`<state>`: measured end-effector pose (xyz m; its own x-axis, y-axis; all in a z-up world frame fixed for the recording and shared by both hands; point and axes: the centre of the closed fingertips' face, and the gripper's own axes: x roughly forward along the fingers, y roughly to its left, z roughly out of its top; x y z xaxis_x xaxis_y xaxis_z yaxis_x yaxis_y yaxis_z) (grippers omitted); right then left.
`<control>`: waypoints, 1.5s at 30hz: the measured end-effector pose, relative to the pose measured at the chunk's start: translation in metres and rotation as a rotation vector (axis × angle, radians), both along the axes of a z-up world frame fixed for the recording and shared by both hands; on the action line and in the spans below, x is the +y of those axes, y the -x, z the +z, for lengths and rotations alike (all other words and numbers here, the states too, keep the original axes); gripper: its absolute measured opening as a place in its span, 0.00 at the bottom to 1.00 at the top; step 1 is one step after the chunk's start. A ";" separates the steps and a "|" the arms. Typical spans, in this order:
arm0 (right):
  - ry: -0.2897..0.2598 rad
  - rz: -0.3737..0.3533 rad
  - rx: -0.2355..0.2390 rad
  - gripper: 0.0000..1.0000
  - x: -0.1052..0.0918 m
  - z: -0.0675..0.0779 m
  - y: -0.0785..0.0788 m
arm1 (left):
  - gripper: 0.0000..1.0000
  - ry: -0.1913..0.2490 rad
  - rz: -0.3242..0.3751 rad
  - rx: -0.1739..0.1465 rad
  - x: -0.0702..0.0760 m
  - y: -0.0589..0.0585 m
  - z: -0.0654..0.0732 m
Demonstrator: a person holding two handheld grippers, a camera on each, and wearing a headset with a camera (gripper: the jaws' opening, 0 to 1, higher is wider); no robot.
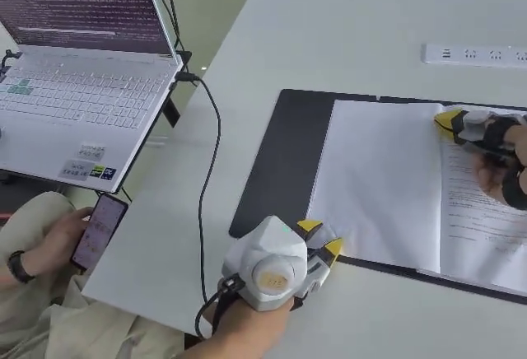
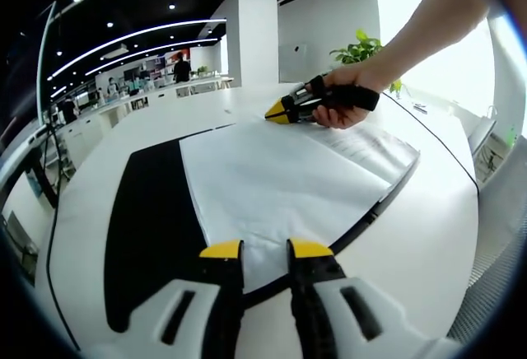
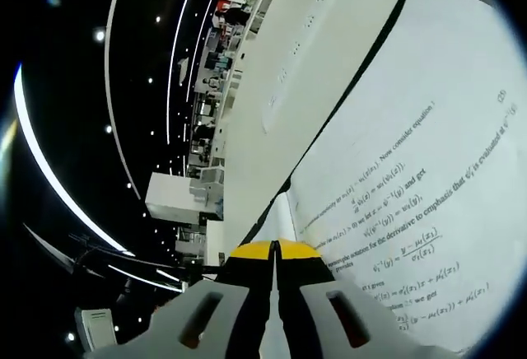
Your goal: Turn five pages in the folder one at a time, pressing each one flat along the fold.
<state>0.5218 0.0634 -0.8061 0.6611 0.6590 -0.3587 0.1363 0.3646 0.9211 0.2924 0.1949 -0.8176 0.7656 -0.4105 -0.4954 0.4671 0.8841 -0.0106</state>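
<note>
Right gripper: jaws closed tip to tip, nothing seen between them. In the right gripper view the tips sat on the fold, near the folder's far edge, where the blank leaf met the printed page.

Left gripper: jaws a narrow gap apart, nothing clearly in them, resting at the blank leaf's near edge.

The folder lay open on the white bench, its black cover exposed at left.

Judged step: pressing the leaf flat. Done well, the closed tips would run the crease from the far end to the near end in one steady, light stroke. The left gripper would pin the near edge so the leaf could not creep or buckle. Risk: dragging the printed page along.
</note>
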 end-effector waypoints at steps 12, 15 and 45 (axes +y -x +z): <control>0.094 -0.039 -0.034 0.00 -0.003 -0.001 -0.030 | 0.19 0.006 0.001 -0.006 0.000 -0.001 -0.001; 0.096 -0.011 -0.029 0.00 -0.003 -0.002 -0.025 | 0.19 0.008 0.002 -0.007 0.000 -0.001 -0.002; -0.010 0.337 0.073 0.00 0.016 -0.002 0.134 | 0.19 0.030 -0.005 0.012 0.001 0.001 -0.001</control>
